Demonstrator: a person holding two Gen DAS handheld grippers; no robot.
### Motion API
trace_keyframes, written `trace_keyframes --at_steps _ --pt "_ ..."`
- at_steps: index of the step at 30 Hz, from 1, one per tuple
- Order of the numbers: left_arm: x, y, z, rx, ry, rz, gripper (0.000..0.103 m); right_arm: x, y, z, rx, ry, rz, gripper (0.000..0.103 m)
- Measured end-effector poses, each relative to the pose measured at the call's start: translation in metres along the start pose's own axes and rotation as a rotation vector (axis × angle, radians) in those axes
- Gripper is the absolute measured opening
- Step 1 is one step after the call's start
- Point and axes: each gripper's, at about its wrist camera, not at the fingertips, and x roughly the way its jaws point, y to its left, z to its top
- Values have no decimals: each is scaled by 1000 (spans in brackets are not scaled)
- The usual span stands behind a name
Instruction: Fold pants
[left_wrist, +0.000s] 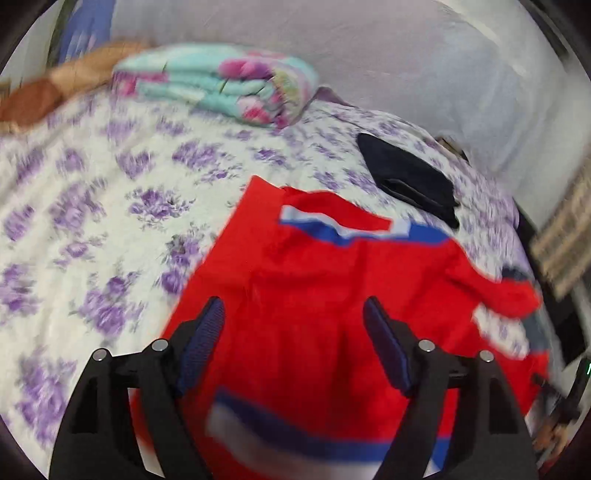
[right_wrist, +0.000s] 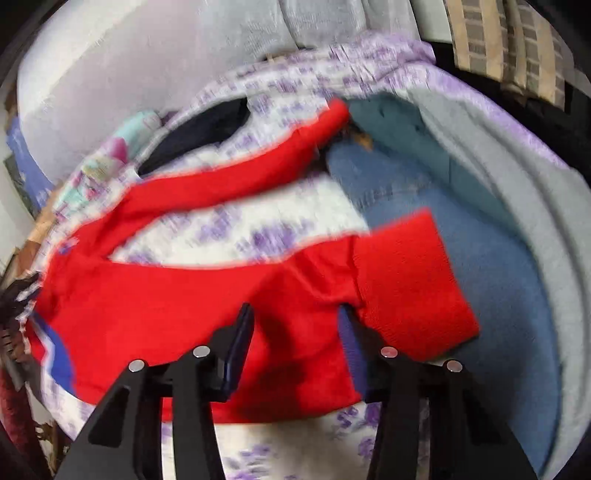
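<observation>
Red pants (left_wrist: 314, 266) with a blue and white waistband (left_wrist: 369, 230) lie spread on a bed sheet with purple flowers (left_wrist: 92, 184). My left gripper (left_wrist: 293, 302) hovers over the waist part, open, its blue pads wide apart and nothing pinched between them. In the right wrist view both legs of the pants (right_wrist: 166, 306) run across the sheet (right_wrist: 258, 229). The nearer leg's ribbed cuff (right_wrist: 410, 280) is folded over by the right finger. My right gripper (right_wrist: 295, 310) stands open above that leg, with red cloth below the gap. Both views are blurred.
A folded turquoise and pink floral blanket (left_wrist: 221, 85) lies at the far side of the bed. A folded black garment (left_wrist: 410, 177) sits beyond the pants. Blue denim (right_wrist: 461, 258) and a pale grey blanket (right_wrist: 517, 206) lie to the right. A white wall (left_wrist: 369, 55) stands behind.
</observation>
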Motion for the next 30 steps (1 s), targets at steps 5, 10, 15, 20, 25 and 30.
trace_keyframes --at_steps 5,10,15,20,25,30 --pt "-1 13 47 -92 -42 -43 74 9 -16 54 68 -25 25 49" --pt "36 17 77 -61 2 -33 80 53 -49 105 247 -40 49 49" --pt "83 29 71 -35 87 -24 81 79 -41 122 197 -61 -25 18" --pt "81 23 69 8 80 -58 81 44 -15 134 130 -155 39 12" --pt "79 39 71 -84 59 -114 81 25 -21 188 153 -203 -13 14" --pt "80 44 71 -113 50 -125 81 52 -72 186 287 -153 -226 30"
